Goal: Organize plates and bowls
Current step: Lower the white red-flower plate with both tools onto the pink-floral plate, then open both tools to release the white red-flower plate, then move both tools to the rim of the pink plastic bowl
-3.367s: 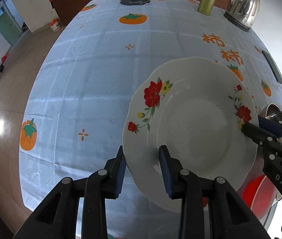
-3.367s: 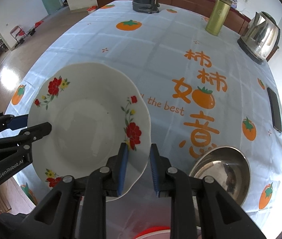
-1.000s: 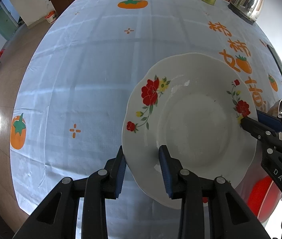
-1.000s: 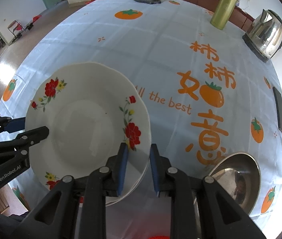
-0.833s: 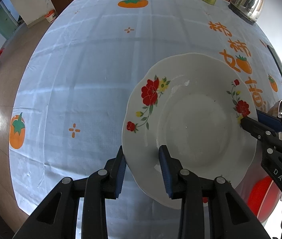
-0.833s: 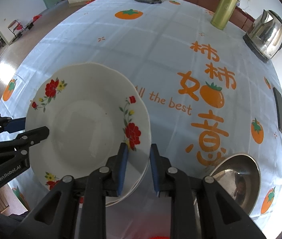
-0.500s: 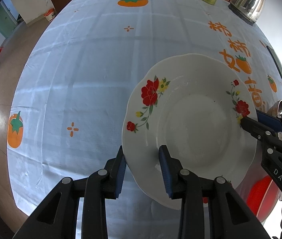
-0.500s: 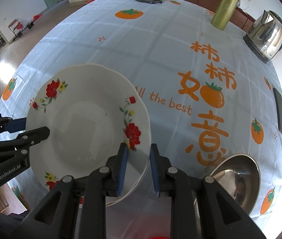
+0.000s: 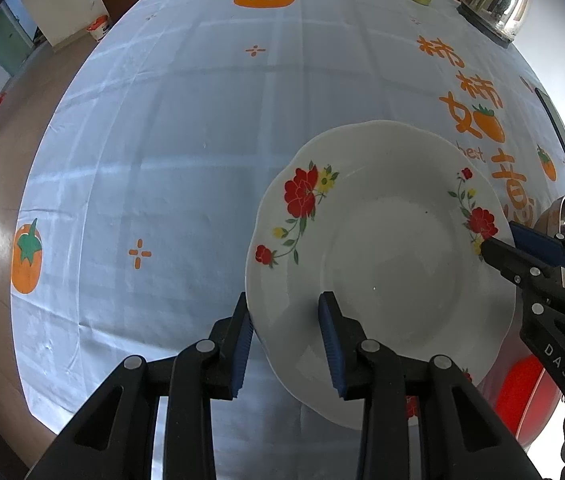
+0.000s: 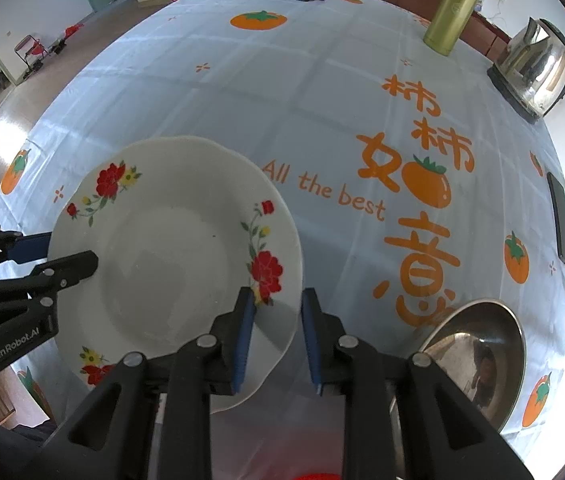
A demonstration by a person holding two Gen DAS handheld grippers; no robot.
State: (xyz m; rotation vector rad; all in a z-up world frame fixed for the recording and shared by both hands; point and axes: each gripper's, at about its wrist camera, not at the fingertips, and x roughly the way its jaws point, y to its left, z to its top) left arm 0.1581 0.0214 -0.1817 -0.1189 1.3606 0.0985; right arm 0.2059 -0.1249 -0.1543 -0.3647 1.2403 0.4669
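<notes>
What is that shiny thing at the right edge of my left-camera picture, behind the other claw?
Observer: A steel bowl. The right camera shows it whole, upright on the tablecloth, to the right of the plate.
Visitor: How is that other claw holding the plate?
Observer: The right claw has one finger on each side of the rim, next to the big red flower.
Visitor: What does the orange writing by the plate say?
Observer: The right camera reads it in full: "All the best".

"All the best" on tablecloth [image 10: 322, 92], "GenRobot.AI" on left tongs [image 10: 68, 254], "DAS" on right tongs [image 9: 500, 242]
</notes>
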